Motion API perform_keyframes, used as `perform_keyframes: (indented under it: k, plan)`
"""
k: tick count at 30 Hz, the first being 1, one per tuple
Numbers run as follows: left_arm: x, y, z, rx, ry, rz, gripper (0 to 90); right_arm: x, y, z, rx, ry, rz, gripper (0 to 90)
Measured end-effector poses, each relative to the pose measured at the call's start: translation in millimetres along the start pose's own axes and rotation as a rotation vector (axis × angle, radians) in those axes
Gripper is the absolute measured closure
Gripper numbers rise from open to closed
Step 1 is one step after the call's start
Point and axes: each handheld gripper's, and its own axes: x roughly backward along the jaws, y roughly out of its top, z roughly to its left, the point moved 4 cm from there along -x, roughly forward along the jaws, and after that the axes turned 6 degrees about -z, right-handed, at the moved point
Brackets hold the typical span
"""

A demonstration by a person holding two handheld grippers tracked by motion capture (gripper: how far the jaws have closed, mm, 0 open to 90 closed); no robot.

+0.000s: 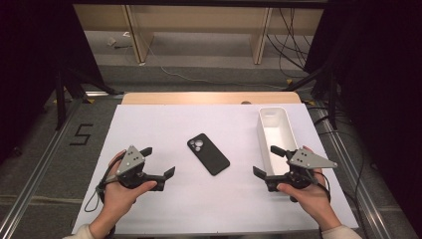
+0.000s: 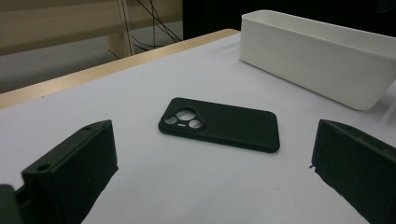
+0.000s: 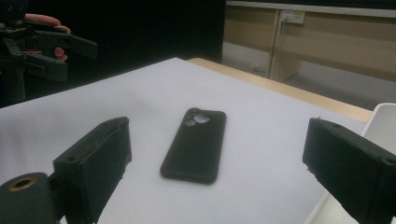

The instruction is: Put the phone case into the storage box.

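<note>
Both the left gripper (image 1: pixel 160 162) and right gripper (image 1: pixel 268 162) are held with jaws apart and empty, the flat black rubber-cased phone (image 1: pixel 208 154) lying between them — its long edges should be squarely straddled before closing.

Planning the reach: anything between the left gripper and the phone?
No. In the high view only bare white table cover lies between the open left gripper and the black phone.
</note>
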Motion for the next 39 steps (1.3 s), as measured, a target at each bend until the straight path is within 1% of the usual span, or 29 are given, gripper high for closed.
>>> perform_keyframes:
  k: [12,13,14,16,19,22,23,25,27,29,30,31,32,33,35,36,37,38,39]
  plan:
    - [0.1,0.2,0.2,-0.001,0.0,-0.001,0.0,-0.3,0.2,0.4,0.002,0.001,-0.002,9.9]
    - [0.0,0.3,0.0,-0.001,0.0,-0.001,0.0,-0.8,0.2,1.2,0.001,0.004,-0.002,13.6]
    - [0.0,0.3,0.0,-0.001,0.0,-0.001,0.0,-1.1,0.2,1.6,0.002,0.007,-0.003,15.4]
    - [0.0,0.4,0.0,-0.001,0.0,-0.001,0.0,-1.9,0.4,2.4,0.001,0.006,-0.005,15.6]
    - [-0.7,-0.1,-0.3,0.003,-0.002,0.001,0.0,-8.3,1.9,6.9,0.01,-0.007,-0.003,22.5]
    - [-0.7,-0.1,-0.5,0.004,-0.001,0.001,0.0,-15.2,2.3,9.3,0.031,-0.031,0.014,35.5]
    - [-0.8,-0.1,-0.5,0.004,0.0,0.001,0.0,-18.7,2.4,10.1,0.036,-0.038,0.018,41.1]
    - [-0.9,-0.2,-0.3,0.004,0.0,0.001,0.1,-23.9,2.6,10.6,0.044,-0.062,0.03,46.8]
    - [-0.9,-0.2,-0.1,0.004,0.0,0.001,0.1,-30.7,3.1,11.7,0.04,-0.069,0.036,52.5]
    - [-0.9,-0.2,0.1,0.003,0.0,0.001,0.3,-36.9,2.9,12.7,0.032,-0.068,0.04,56.0]
    - [-0.9,-0.2,0.1,0.003,0.0,0.001,0.4,-36.9,2.9,12.7,0.032,-0.068,0.04,56.0]
    - [-1.1,-0.3,0.3,0.002,-0.001,0.002,0.4,-42.5,1.6,13.6,0.04,-0.072,0.052,59.9]
    - [-1.1,-0.3,0.3,0.002,-0.001,0.002,0.5,-42.5,1.6,13.6,0.04,-0.072,0.052,59.9]
    - [-1.5,-0.6,0.4,0.003,0.0,0.004,0.6,-49.1,0.9,13.0,0.036,-0.084,0.065,61.4]
    - [-1.6,-0.7,0.5,0.001,0.002,0.005,0.8,-54.3,0.7,12.3,0.032,-0.098,0.074,64.0]
    - [-1.6,-0.7,0.5,0.001,0.002,0.005,1.0,-54.3,0.7,12.3,0.032,-0.098,0.074,64.0]
    - [-1.8,-0.8,0.7,-0.001,0.006,0.007,1.2,-59.7,-0.4,12.4,0.03,-0.11,0.089,67.4]
    - [-1.8,-0.8,0.7,-0.001,0.006,0.007,1.4,-59.7,-0.4,12.4,0.03,-0.11,0.089,67.4]
    - [-2.3,-1.1,0.9,-0.002,0.005,0.008,1.5,-64.7,-2.1,12.4,0.032,-0.119,0.107,71.2]
